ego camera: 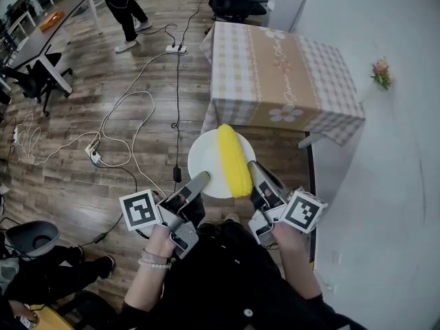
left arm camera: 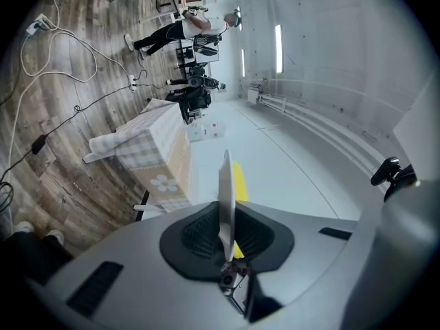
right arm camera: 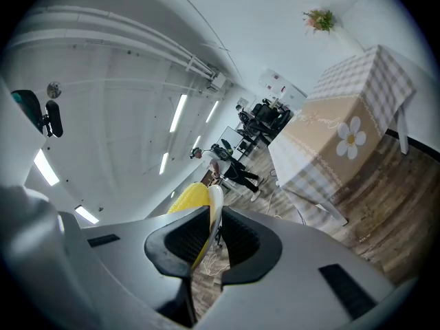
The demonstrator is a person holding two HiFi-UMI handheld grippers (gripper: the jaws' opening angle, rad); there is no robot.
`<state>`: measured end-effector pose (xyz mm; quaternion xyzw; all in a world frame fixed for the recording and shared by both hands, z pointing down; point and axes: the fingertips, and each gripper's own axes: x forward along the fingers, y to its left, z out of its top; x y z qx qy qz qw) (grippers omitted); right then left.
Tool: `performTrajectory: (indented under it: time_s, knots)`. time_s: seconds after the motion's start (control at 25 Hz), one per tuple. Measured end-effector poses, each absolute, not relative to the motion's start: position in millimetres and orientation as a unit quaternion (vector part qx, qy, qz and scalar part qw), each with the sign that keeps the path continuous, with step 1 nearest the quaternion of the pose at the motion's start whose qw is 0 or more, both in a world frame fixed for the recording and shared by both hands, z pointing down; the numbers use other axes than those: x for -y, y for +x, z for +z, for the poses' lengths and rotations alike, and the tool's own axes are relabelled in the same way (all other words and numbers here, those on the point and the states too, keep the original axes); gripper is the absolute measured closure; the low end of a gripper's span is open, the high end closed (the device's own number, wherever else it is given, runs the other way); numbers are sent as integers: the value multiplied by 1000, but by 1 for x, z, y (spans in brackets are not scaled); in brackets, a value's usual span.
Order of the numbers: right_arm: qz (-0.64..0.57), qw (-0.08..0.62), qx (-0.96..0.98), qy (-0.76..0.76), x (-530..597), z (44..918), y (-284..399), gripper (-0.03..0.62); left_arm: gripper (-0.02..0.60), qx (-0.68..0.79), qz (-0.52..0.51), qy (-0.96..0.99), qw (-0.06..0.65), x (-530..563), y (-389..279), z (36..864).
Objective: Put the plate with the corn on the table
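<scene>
We carry the white plate [ego camera: 205, 158] in the air over the wooden floor [ego camera: 89, 95], short of the bench [ego camera: 275, 67] and not touching it. A yellow cob of corn [ego camera: 232, 161] lies lengthwise on the right half of the plate, reaching from its far rim to its near rim.

Our left hand-held gripper [ego camera: 203, 179] is pinched narrow on the plate's near-left rim. In the left gripper view the plate [left arm camera: 225, 184] stands edge-on between the two dark pads, with the corn [left arm camera: 239, 179] showing on the far side of it. Our right hand-held gripper [ego camera: 253, 168] is clamped on the near-right rim, just beside the near end of the cob. In the right gripper view the thin plate edge [right arm camera: 214, 203] sits between the pads, and the corn [right arm camera: 188, 199] is right against it.

The bench stands ahead of the plate, draped in a beige checked cloth with a white flower printed on its front panel. White and black cables [ego camera: 130, 108] trail across the floor to the left, with a power strip [ego camera: 173, 48] near the bench's far corner. A person [ego camera: 122, 5] stands at the far end of the room, and a small posy [ego camera: 381, 73] hangs on the white wall to the right.
</scene>
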<state>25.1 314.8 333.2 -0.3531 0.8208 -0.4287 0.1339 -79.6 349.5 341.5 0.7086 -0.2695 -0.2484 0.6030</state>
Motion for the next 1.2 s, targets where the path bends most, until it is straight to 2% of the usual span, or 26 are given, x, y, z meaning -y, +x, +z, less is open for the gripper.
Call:
performTrajectory:
  time_s: [0.68, 1.2]
  knots:
    - [-430, 144, -815, -361, -328, 334, 19, 513, 532, 259, -246, 709, 609, -361, -86, 344]
    - [-429, 138, -823, -346, -298, 333, 24, 513, 532, 268, -250, 709, 603, -334, -81, 342]
